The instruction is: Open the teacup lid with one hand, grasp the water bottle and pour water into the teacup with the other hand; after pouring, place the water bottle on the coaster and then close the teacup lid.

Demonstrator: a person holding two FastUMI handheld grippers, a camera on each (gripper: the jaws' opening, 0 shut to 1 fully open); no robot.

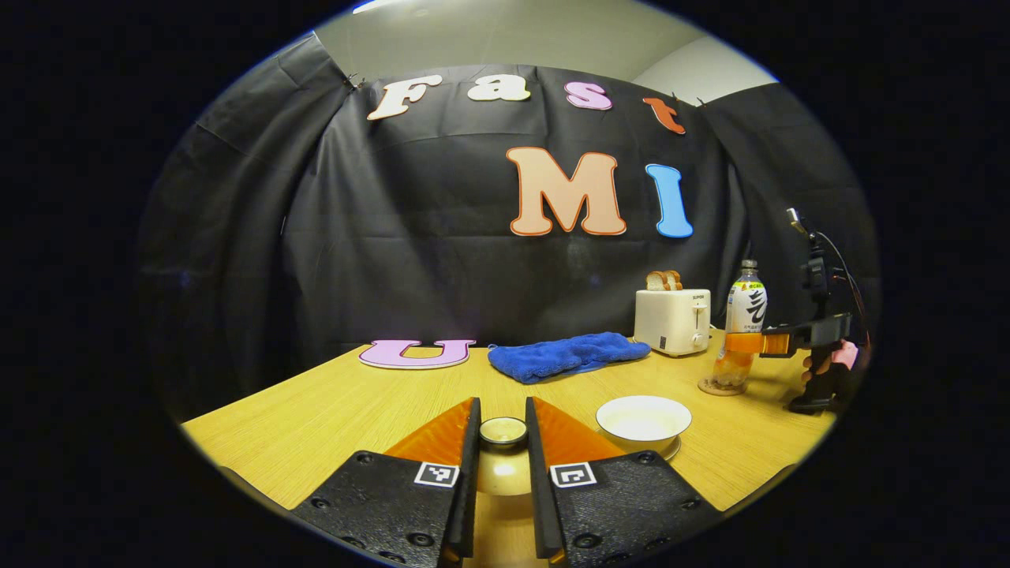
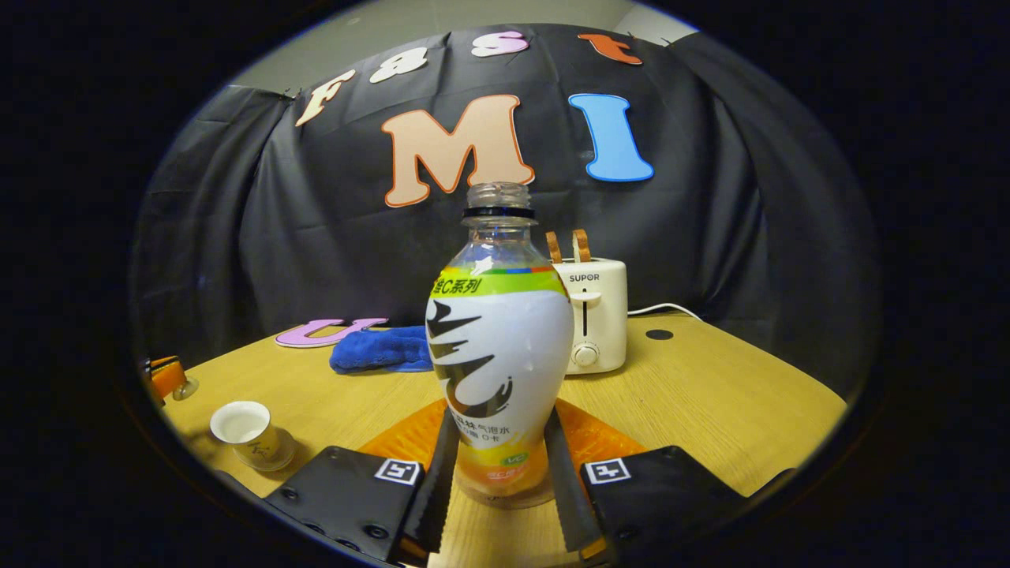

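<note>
Right gripper view: one water bottle (image 2: 499,355), one teacup (image 2: 246,431), one toaster (image 2: 593,314).

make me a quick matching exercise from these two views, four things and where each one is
Things:
1. water bottle
2. teacup lid
3. bread slices
4. blue towel

Places:
A. in the toaster slots
B. between the left gripper fingers
C. lying on the table beside the toaster
D. on the coaster, between the right gripper fingers

Pairs: 1-D, 2-B, 3-A, 4-C
</note>
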